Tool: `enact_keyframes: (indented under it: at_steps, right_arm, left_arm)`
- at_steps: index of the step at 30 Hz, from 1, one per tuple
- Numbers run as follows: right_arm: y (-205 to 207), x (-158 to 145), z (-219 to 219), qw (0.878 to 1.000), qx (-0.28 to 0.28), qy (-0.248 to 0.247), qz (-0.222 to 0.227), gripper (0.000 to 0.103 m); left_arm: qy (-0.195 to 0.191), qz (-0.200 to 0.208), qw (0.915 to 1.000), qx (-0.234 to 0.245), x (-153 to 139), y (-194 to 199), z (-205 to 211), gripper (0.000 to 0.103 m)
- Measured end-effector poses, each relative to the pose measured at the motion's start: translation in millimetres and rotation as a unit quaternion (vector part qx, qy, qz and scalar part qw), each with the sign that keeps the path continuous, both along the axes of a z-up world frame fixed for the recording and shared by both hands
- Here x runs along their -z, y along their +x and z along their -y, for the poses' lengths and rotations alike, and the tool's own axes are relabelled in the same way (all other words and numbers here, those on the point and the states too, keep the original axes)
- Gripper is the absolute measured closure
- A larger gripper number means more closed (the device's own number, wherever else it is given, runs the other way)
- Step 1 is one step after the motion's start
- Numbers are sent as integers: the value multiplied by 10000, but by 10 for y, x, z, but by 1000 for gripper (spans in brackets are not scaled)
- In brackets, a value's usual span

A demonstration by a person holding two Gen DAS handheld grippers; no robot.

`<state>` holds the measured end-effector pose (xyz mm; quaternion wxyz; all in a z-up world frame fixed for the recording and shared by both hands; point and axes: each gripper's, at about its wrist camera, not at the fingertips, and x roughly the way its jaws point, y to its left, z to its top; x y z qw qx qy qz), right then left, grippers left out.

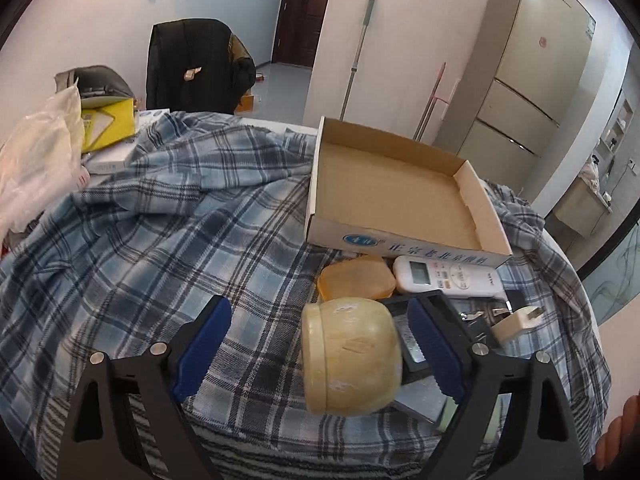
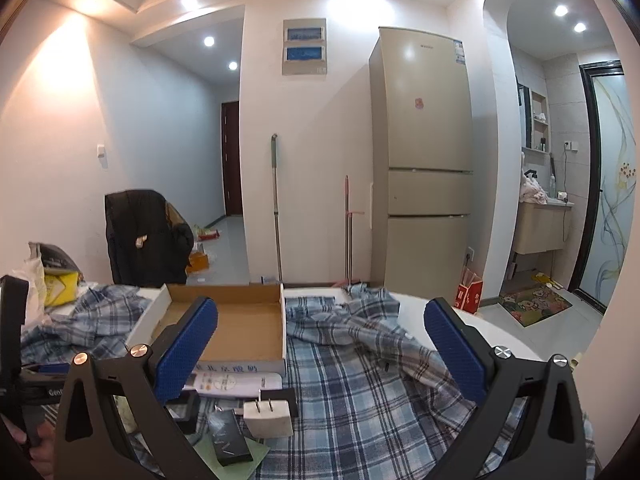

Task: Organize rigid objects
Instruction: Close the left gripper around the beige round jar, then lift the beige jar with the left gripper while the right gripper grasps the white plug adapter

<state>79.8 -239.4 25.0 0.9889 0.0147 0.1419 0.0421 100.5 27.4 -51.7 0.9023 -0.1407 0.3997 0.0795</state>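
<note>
In the left wrist view my left gripper (image 1: pixel 320 344) is open, and a cream round jar (image 1: pixel 351 356) lies on its side between the fingers, close to the right pad (image 1: pixel 434 350). Past it lie an amber soap-like block (image 1: pixel 356 279), a white remote (image 1: pixel 448 277) and a white plug adapter (image 1: pixel 518 320). An empty cardboard box (image 1: pixel 396 188) stands behind them. In the right wrist view my right gripper (image 2: pixel 320 352) is open and empty above the plaid cloth, with the box (image 2: pixel 240 328), remote (image 2: pixel 236 383), adapter (image 2: pixel 268 418) and a black flat object (image 2: pixel 230 436) to its lower left.
A blue plaid cloth (image 1: pixel 160 240) covers the table. A plastic bag (image 1: pixel 36 152), a yellow packet (image 1: pixel 108 124) and a chair with a black jacket (image 1: pixel 192 68) stand at the far left. A fridge (image 2: pixel 424 160) and mop handles (image 2: pixel 276 208) are against the wall.
</note>
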Motion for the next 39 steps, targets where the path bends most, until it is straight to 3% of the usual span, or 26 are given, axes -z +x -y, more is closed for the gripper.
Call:
enact_keyframes:
  at_steps: [2, 4, 8, 13, 19, 28, 33, 39]
  right_arm:
    - [61, 110, -24, 9999, -22, -45, -160, 0]
    - [111, 189, -40, 9994, -74, -57, -321, 0]
    - [144, 328, -68, 9985, -157, -85, -512, 0]
    - [166, 406, -62, 9976, -220, -82, -652, 0]
    - [238, 479, -54, 9963, -154, -147, -832, 0]
    - [338, 561, 8, 9929, -110, 32, -1185, 0]
    - [335, 514, -83, 9890, -451, 56, -1405, 0]
    - [346, 564, -303, 9816, -830, -246, -1703, 3]
  left_arm:
    - [32, 53, 9999, 113, 14, -6, 52, 14]
    - [185, 85, 9995, 248, 27, -1, 141, 24]
    - [343, -81, 9985, 422, 126, 60, 249, 27]
    - [179, -317, 9987, 348, 226, 103, 188, 52]
    - [258, -23, 9988, 412, 165, 8, 223, 53]
    - [500, 1095, 9909, 601, -162, -277, 326, 53]
    - [567, 1521, 9851, 572, -281, -389, 326, 53]
    - [637, 1785, 9808, 468, -345, -466, 299, 53]
